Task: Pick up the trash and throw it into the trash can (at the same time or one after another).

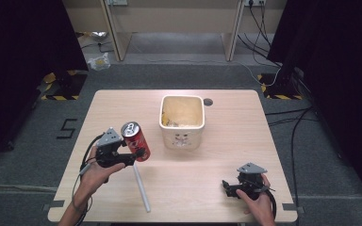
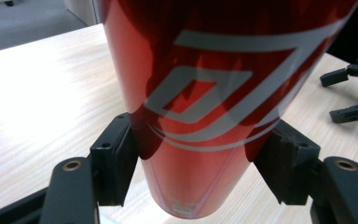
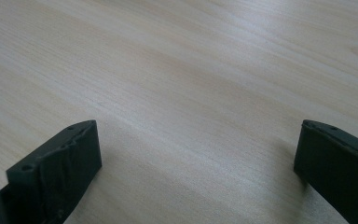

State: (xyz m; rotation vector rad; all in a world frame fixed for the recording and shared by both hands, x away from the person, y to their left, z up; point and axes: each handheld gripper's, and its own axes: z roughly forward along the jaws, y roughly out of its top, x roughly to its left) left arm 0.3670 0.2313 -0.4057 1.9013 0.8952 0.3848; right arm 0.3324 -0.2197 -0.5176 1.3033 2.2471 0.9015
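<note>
A red drink can (image 1: 135, 140) with white markings is held tilted above the left part of the wooden table (image 1: 231, 141). My left gripper (image 1: 133, 156) is shut on the red can (image 2: 200, 116), its two black pads pressing the can's sides low on the body. Near the front right of the table my right gripper (image 1: 227, 187) rests low and stands open. In the right gripper view, nothing but bare wood lies between the jaws of the right gripper (image 3: 196, 158). That same open gripper (image 2: 352, 95) appears far off in the left gripper view.
A cream square bin (image 1: 182, 122) with crumpled yellowish contents stands at the table's middle back. A white tube (image 1: 141, 186) lies on the table near the front, just right of my left hand. A dark round hole (image 1: 208, 101) is behind the bin.
</note>
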